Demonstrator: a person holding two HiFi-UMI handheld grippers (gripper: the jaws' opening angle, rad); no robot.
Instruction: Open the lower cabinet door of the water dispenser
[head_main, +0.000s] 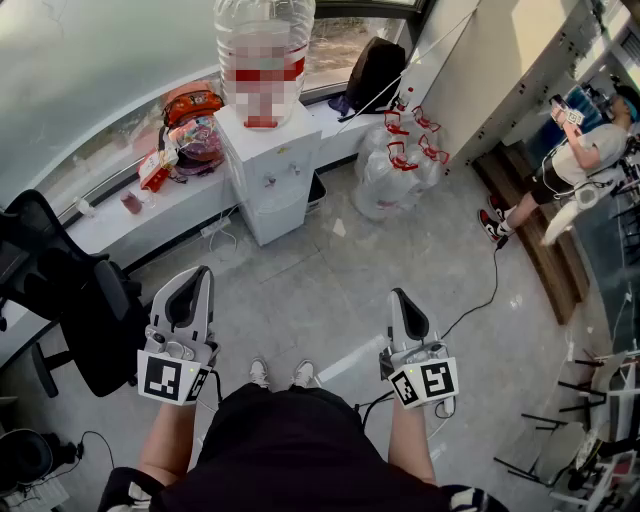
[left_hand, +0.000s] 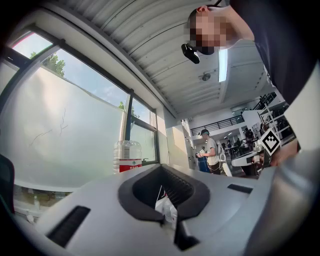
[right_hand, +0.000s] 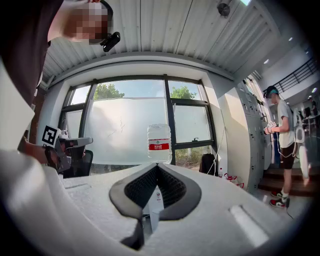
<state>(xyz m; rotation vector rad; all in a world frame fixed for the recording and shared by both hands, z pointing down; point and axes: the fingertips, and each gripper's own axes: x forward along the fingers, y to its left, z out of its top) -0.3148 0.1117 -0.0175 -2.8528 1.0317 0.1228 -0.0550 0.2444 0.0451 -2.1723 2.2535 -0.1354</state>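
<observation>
The left gripper (head_main: 198, 275) and the right gripper (head_main: 399, 296) are held closed and empty, side by side above the floor (head_main: 330, 285). The water dispenser (head_main: 270, 150) is seen well ahead, against the window ledge (head_main: 115, 225), its lower cabinet door (head_main: 280, 215) shut.

L gripper (head_main: 199, 274) & R gripper (head_main: 397, 296) held apart over floor (head_main: 320, 285), well short of water dispenser (head_main: 272, 175).

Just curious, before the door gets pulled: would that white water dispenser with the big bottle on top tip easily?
Probably top-heavy: the large bottle sits atop the narrow water dispenser, so a hard tug might rock it. If the bottle is full, its weight likely resists sliding, though the glossy floor could let it creep.
</observation>
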